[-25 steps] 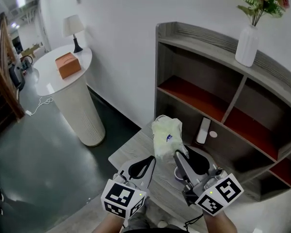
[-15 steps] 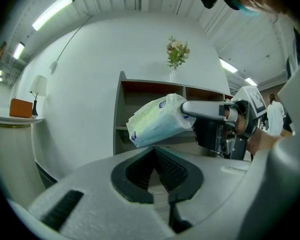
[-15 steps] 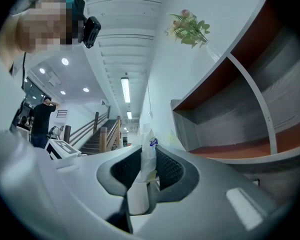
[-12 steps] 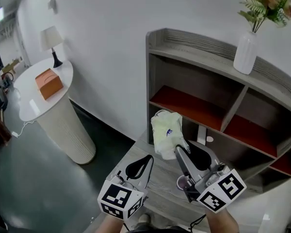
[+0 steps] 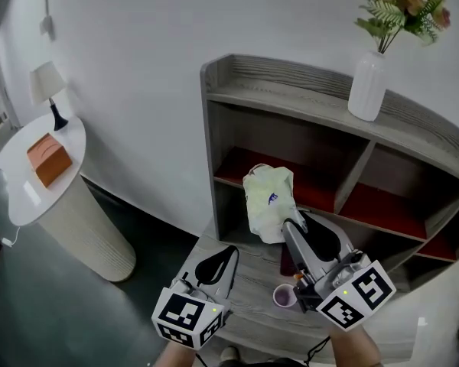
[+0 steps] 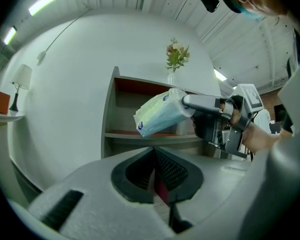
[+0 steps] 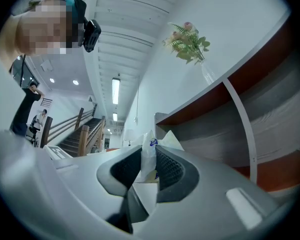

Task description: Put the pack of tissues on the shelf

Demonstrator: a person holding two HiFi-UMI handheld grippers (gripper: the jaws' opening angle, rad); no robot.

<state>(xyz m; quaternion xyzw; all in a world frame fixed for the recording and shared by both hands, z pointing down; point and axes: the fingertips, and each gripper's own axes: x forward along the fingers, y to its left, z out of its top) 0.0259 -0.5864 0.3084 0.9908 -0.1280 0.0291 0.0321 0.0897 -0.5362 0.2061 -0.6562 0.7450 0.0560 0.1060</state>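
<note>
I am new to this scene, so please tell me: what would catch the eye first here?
The pale pack of tissues, pinched in the right gripper, hangs in front of the grey shelf with its red boards. A white vase of flowers stands on the shelf's top, at the right.

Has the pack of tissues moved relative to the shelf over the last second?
Yes. The pack of tissues, held in the right gripper, has risen toward the shelf: it sat below the red shelf board, now it overlaps it.
</note>
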